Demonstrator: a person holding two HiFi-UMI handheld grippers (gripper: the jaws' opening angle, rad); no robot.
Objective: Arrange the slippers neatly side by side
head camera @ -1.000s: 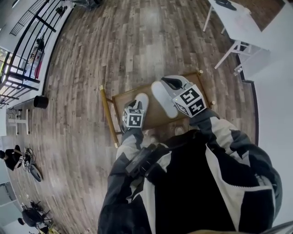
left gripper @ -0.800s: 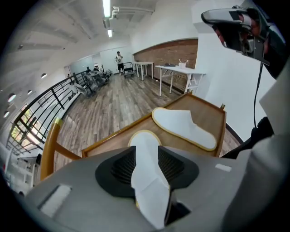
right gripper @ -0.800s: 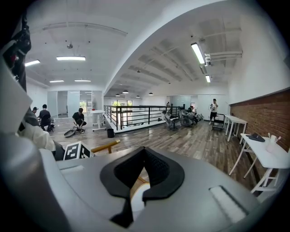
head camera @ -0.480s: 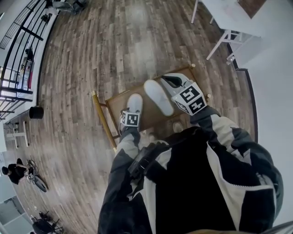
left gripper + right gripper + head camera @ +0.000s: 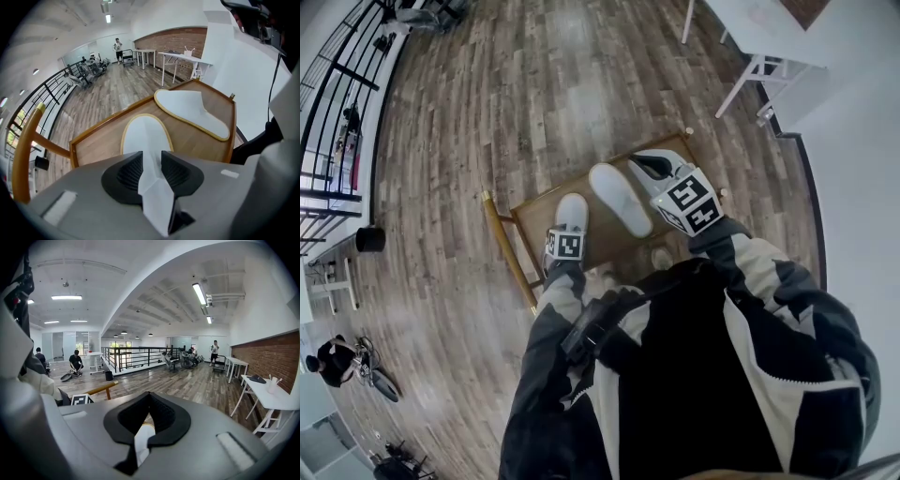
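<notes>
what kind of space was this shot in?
Probably an open-plan loft or lab workspace, possibly on an upper level. A black railing edges the wood-plank floor, white tables line a brick wall, and strip lights run overhead.

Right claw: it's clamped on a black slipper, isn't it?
Not black: the right claw is clamped on a white slipper, as the right gripper view shows.
</notes>
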